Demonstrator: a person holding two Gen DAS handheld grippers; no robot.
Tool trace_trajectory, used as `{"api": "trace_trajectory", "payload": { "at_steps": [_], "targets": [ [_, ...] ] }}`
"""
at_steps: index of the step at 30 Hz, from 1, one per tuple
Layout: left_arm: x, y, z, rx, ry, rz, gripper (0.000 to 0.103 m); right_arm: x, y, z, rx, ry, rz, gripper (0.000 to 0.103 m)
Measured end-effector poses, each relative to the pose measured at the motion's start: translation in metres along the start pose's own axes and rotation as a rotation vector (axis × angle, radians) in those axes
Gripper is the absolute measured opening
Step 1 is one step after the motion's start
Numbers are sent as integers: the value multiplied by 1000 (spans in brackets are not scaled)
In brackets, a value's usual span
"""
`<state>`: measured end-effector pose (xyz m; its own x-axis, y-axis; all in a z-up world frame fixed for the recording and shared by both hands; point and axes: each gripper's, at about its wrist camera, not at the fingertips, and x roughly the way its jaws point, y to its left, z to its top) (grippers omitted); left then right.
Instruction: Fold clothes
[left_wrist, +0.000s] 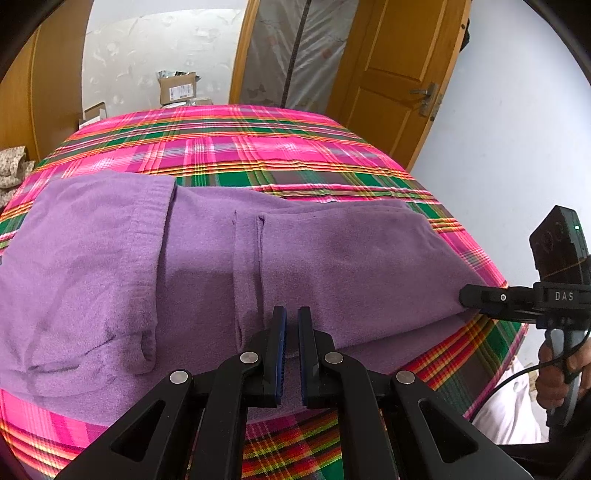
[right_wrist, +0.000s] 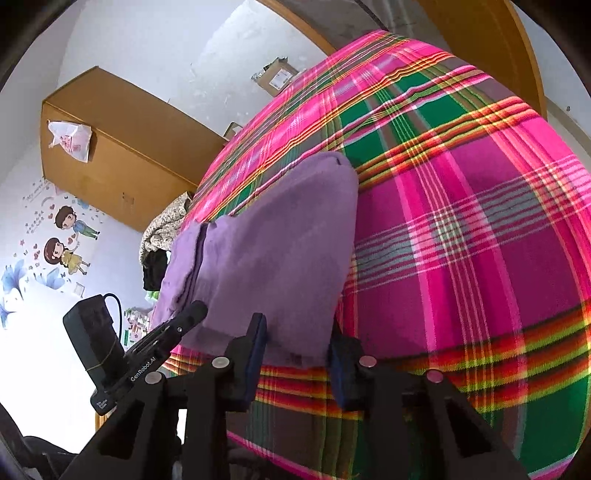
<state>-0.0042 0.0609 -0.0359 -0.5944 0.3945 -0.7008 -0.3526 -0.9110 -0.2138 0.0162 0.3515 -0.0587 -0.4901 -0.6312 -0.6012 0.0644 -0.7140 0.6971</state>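
A purple fleece garment lies folded across the near part of a bed with a pink and green plaid sheet. My left gripper is shut on the garment's near edge, with purple cloth pinched between its blue pads. In the right wrist view the garment's end corner hangs between the fingers of my right gripper, whose jaws stand apart around it without squeezing it flat. From the left wrist view the right gripper touches the garment's right end. The left gripper shows at the garment's side.
The plaid sheet stretches bare beyond the garment. A wooden door stands at the back right and a cardboard box behind the bed. A wooden wardrobe and a heap of clothes lie at the left. A hand holds the right gripper's handle.
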Motion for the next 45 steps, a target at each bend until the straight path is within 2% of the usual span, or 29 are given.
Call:
{"api": "trace_trajectory", "payload": {
  "at_steps": [5, 9, 16, 27, 34, 45],
  "targets": [
    [0, -1, -1, 4, -4, 5, 6, 10, 1, 6, 18, -19, 9, 28],
    [-1, -1, -1, 1, -4, 4, 6, 14, 0, 7, 25, -33, 9, 15],
    [-2, 0, -1, -7, -5, -1, 6, 4, 18, 11, -27, -88, 37, 11],
    [-8, 8, 2, -32, -8, 6, 6, -7, 100, 40, -229, -136, 121, 11],
    [-25, 25, 5, -65, -45, 34, 6, -3, 138, 55, -310, -134, 161, 11],
    [-51, 65, 3, -152, -99, 82, 6, 41, 205, 65, -434, -65, 197, 11]
  ]
}}
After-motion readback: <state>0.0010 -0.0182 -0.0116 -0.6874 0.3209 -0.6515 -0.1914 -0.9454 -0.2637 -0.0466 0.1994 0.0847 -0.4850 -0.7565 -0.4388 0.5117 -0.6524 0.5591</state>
